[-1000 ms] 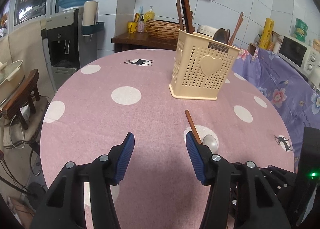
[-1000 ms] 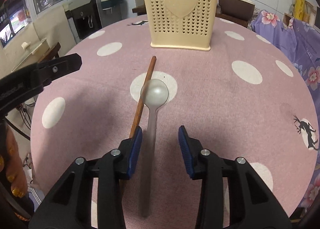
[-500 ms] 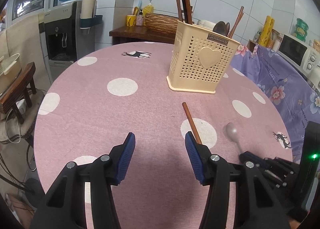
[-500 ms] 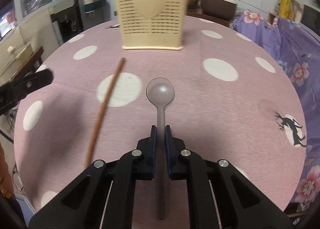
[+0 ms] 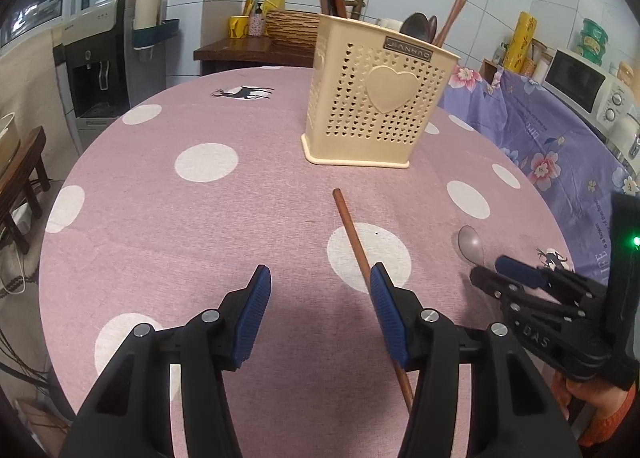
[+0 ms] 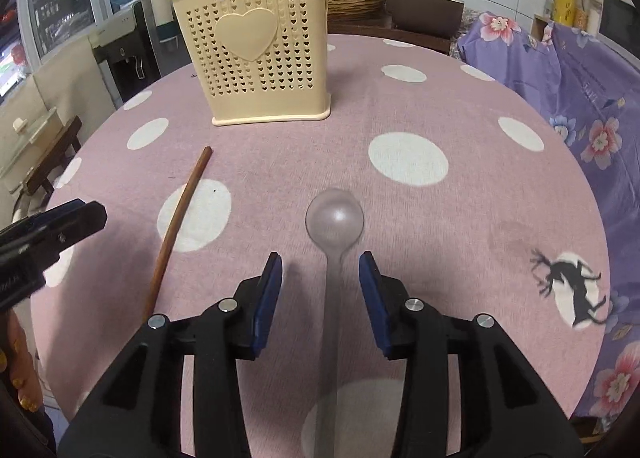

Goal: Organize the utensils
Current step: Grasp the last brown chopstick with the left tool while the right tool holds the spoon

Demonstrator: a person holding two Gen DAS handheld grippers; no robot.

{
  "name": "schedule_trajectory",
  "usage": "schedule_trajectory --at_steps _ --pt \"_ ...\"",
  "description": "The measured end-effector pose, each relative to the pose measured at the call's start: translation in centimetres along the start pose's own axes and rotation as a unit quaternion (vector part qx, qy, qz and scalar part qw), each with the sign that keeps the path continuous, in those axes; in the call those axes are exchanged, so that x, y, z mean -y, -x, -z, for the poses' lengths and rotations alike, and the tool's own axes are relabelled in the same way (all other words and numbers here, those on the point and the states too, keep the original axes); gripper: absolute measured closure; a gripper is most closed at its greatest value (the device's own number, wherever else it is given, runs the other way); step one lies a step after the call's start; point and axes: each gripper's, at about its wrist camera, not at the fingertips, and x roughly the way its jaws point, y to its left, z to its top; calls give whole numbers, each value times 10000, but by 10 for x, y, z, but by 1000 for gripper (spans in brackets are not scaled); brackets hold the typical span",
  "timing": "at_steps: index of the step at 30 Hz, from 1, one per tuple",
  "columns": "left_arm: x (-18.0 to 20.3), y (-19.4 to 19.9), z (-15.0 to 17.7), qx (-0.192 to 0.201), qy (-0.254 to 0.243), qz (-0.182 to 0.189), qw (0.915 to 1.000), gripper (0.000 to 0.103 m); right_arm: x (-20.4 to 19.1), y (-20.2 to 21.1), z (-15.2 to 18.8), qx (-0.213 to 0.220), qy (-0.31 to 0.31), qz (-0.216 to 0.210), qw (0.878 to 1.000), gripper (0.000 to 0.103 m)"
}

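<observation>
Currently two utensils are loose on the table: a translucent spoon [image 6: 335, 217] and a brown chopstick [image 5: 362, 258]. Spoon lies bowl-forward on the pink dotted tablecloth [image 6: 460, 225], handle running back between the right gripper [image 6: 320, 278] pads. That gripper's jaws have just been opening; they stand spread either side of the handle, neither pad pressing it, so spoon is not held. It looks blurred along the handle; can't tell if it rests flat or is a touch off the cloth.

Chopstick lies diagonally, far tip pointing toward the holder, near end passing under or right beside the left gripper's [image 5: 318, 290] right-side finger. Left jaws spread, nothing between them; chopstick sits outside the gap, not pinched.

Cream perforated holder [image 5: 378, 97] with a heart on the front stands upright further back on the table, well apart from both loose pieces. It already carries several items: dark spoons and wooden sticks poke above the rim. Which compartment each is in, can't tell.

Progress, as a judgement: partly done. Some utensils are binned, two are left. Neither is gripped, so both pickups and both drops into the holder remain. Spoon is lined up for the right gripper, chopstick needs the left one shifted over it.

Background: water dispenser [image 5: 108, 69], microwave [image 5: 580, 85], purple floral cloth [image 6: 580, 97].
</observation>
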Motion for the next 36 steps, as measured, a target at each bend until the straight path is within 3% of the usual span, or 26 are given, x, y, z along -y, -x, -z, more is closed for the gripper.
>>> schedule_trajectory --at_steps 3,18,23,32,36 --pt "5 -7 -2 -86 -74 -3 9999 51 2 -12 -6 -197 -57 -25 9998 62" --pt "24 -49 -21 -507 -274 -40 9983 52 1 -23 -20 -101 -134 202 9997 66" --pt "31 -72 -29 -722 -283 -186 9968 66 1 -23 -20 -90 -156 176 9997 66" --pt "31 -79 -34 -592 -321 -577 9961 89 -2 -26 -19 -56 -126 213 9997 66" --pt "33 -84 -39 -594 -362 -614 9957 93 -2 -26 -20 -44 -129 230 9996 66"
